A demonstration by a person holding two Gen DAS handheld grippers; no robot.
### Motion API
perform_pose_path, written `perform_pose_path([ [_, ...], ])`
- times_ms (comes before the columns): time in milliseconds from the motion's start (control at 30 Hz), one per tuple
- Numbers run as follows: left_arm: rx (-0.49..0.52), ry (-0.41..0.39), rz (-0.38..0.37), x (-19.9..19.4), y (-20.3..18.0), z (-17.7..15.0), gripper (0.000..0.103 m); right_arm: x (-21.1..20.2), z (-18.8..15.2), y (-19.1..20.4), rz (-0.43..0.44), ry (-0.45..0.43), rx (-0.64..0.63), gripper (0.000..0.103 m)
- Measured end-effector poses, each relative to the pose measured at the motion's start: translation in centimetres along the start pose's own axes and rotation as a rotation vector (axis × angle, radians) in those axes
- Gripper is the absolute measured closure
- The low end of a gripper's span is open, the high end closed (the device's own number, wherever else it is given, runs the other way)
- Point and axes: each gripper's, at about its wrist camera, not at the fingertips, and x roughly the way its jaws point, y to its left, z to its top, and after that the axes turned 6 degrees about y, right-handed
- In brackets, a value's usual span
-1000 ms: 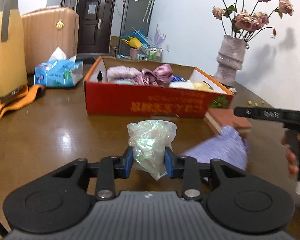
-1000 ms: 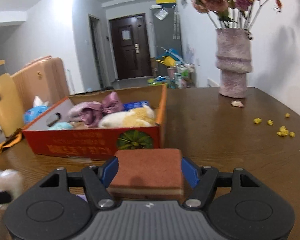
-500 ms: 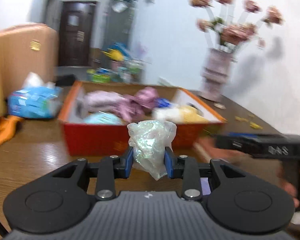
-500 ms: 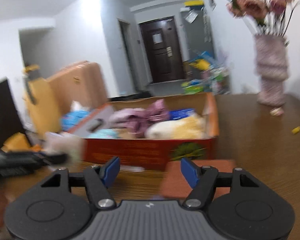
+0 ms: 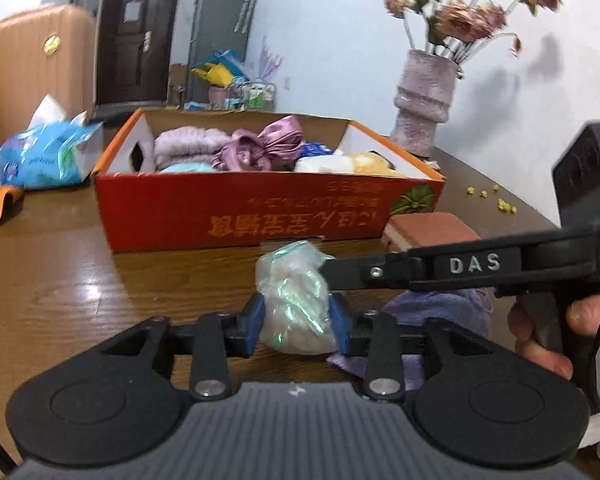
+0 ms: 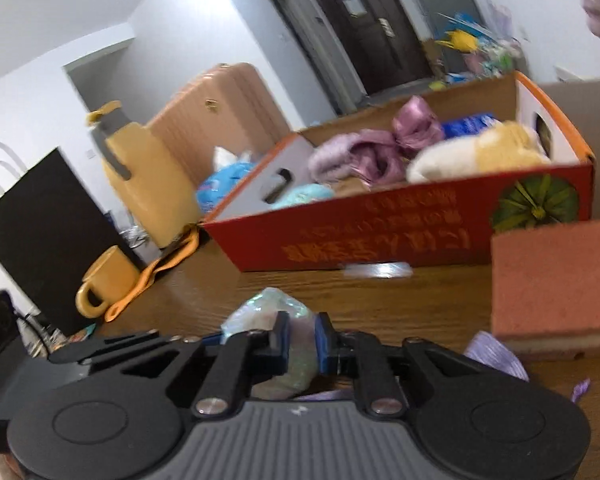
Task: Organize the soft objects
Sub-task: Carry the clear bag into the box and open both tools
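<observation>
My left gripper (image 5: 296, 326) is shut on an iridescent plastic bag (image 5: 294, 300) held above the table. My right gripper (image 6: 302, 344) has come across from the right and is shut on the same bag (image 6: 268, 310); its fingers reach the bag in the left wrist view (image 5: 332, 272). The red cardboard box (image 5: 236, 212) with several soft items inside stands behind. A brick-red sponge (image 6: 556, 284) lies on the table by the box's right corner, also in the left wrist view (image 5: 428, 228). A lilac cloth (image 5: 440, 312) lies under the grippers.
A blue tissue pack (image 5: 44, 152) sits left of the box. A vase of dried roses (image 5: 424, 104) stands at the back right. A yellow mug (image 6: 104, 280), orange strap (image 6: 160, 268), yellow jug (image 6: 140, 184) and black bag (image 6: 40, 232) are on the left.
My right gripper let go of the sponge, swung left and closed on the bag that my left gripper holds. My left gripper kept its grip on the bag.
</observation>
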Motion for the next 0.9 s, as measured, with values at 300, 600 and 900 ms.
perform_pose_path([
  [300,-0.159,-0.045,-0.008,-2.1,3.6,0.8,0.051,-1.9,1.7,0.7,-0.015,-0.097,-0.032,0.071],
  [600,-0.300,-0.035,-0.066,1.1,6.0,3.4,0.083,3.7,4.2,1.6,-0.008,0.007,0.007,0.088],
  [900,-0.214,-0.116,-0.132,-3.8,2.7,1.8,0.095,-1.9,1.3,3.7,0.035,-0.093,0.003,0.098],
])
